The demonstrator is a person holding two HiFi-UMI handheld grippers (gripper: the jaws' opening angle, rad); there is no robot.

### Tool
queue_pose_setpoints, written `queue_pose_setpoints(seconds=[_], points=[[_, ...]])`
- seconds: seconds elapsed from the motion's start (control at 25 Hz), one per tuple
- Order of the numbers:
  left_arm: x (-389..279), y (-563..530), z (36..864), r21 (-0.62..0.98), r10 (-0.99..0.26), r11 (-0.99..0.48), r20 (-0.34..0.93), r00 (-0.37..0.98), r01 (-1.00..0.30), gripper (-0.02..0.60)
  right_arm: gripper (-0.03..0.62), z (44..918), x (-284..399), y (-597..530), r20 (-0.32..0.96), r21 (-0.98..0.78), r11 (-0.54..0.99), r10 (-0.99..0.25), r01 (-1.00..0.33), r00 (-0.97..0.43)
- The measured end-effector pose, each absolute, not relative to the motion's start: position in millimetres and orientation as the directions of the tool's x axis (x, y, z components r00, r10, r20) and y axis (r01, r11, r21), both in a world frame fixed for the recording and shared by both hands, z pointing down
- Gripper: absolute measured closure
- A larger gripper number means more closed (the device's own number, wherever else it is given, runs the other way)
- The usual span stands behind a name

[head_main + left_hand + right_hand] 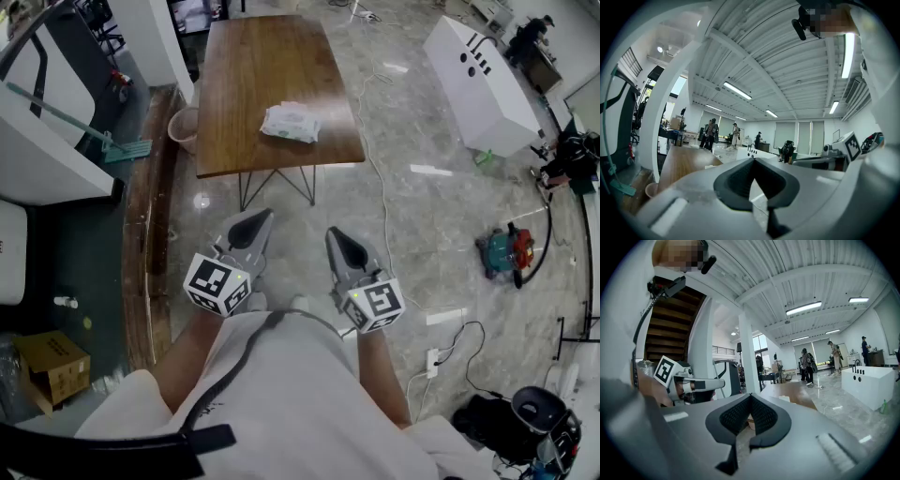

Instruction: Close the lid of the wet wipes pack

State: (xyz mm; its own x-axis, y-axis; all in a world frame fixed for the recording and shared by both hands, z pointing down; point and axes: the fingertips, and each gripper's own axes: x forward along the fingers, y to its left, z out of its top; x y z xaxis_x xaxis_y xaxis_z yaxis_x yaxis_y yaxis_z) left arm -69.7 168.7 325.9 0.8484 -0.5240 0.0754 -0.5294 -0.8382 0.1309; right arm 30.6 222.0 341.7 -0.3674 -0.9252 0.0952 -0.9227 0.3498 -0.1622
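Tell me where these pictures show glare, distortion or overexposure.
Head view: lamp reflections glare on the glossy floor; the wet wipes pack is small but sharp. Left gripper view: fisheye bends the ceiling beams; a ceiling lamp is overexposed. Right gripper view: dark corners, curved pillar.

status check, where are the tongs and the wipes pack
Both shut, empty, level: left tongs, right tongs. On brown wooden table ahead: white soft wet wipes pack, untouched. Only grey glossy floor between.

Brown wood-grain rectangular table; white crinkled plastic wipes pack on it. Nearer than the table: grey plastic left gripper and right gripper, black-and-white square-marker cubes.
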Motion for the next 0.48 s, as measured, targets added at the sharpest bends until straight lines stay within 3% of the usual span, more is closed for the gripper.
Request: queue_pose_setpoints(seconds=[0.48], points=[[-67, 157, 326, 0.144, -0.501, -0.850, 0.077, 0.862, -0.506, 0.578, 0.585, 341, 32, 207, 0.079, -0.190, 0.379, -0.914, -0.905, -0.399]])
